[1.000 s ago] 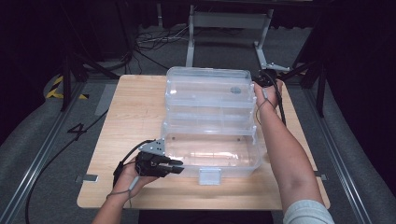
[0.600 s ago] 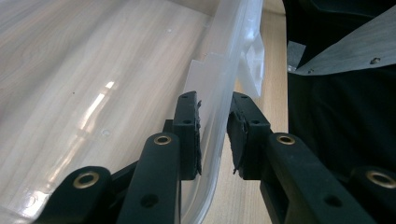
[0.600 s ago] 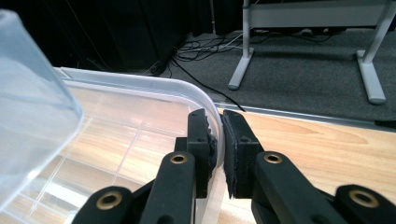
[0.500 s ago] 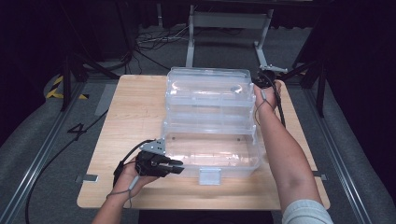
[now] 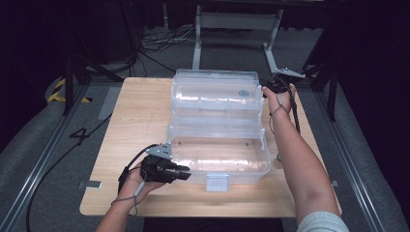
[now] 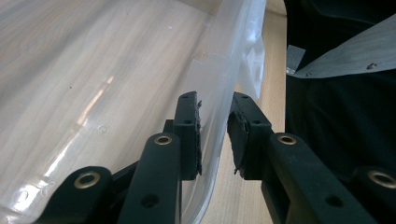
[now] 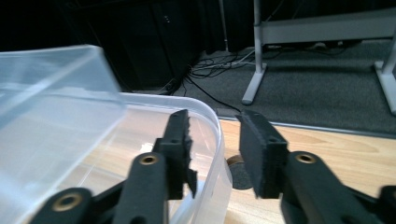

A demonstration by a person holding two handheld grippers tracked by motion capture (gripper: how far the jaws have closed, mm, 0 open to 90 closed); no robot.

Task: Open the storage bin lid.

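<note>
**Grippers on a clear plastic box**

Left gripper [image 6: 214, 135] has its jaws apart, one on each side of the front wall of the clear box [image 5: 217, 154]. Right gripper [image 7: 215, 154] is also parted, over the rim of the open lid [image 5: 215, 89]. The box stands mid wooden table [image 5: 140, 116]. A floor mark reads "4" [image 5: 80, 135].

The table [image 5: 140, 116] is lit brightly from above, while the surroundings at 12, 3 and 9 o'clock are left nearly black. Glare streaks are seen on the clear box [image 6: 93, 102]. In the right gripper view, the box wall [image 7: 46, 121] at 9 o'clock is blurred, and the floor [image 7: 327, 93] is softened.
</note>
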